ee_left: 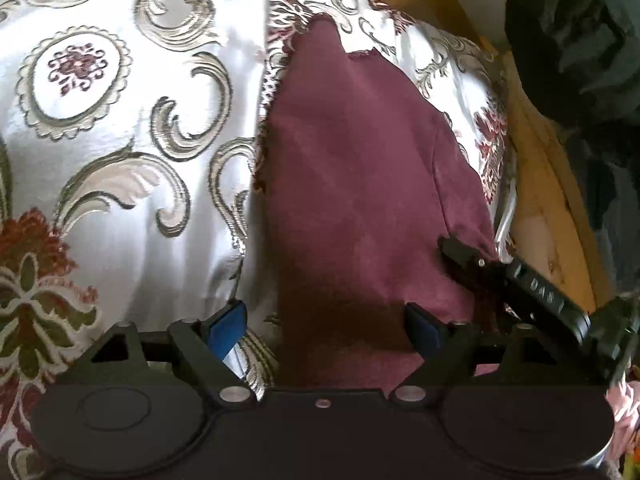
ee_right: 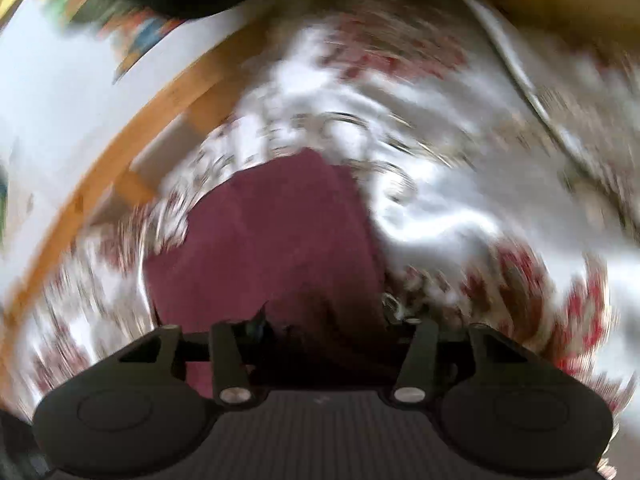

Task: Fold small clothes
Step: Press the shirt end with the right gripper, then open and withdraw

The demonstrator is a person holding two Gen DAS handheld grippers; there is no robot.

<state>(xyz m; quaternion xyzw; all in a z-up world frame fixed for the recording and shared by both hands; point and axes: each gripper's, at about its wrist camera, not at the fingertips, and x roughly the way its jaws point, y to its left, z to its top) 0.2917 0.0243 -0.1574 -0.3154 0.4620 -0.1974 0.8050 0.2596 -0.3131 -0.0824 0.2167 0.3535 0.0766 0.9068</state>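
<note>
Garment: the maroon cloth [ee_left: 360,200] lies flat on the patterned bedspread [ee_left: 120,120], filling the centre and lower centre of the left wrist view; in the right wrist view [ee_right: 272,248] it sits centre to lower centre.
Left fingers: the left gripper [ee_left: 324,328] stands wide, blue pads on either side of the cloth's near edge, not pressing on it.
Right fingers: the right gripper [ee_right: 320,344] is about half closed over the dark near edge of the cloth; whether the pads pinch fabric I cannot tell.
Right gripper elsewhere: at lower right of the left wrist view it reaches onto the cloth's right corner [ee_left: 472,256].
Risk, uneven grip: if one side catches the hem and the other does not, the fold would likely come out skewed.
Risk, bedspread: the slack, glossy cover lies just under the edge, so closing fingers could catch it along with the cloth.
Risk, single layer: a shallow pinch may let the fabric slip on lifting.
Hard to see: the right wrist view is heavily blurred; its fingertips are lost in shadow.
Cut off: the cloth's near edge is hidden behind both gripper bodies.
</note>
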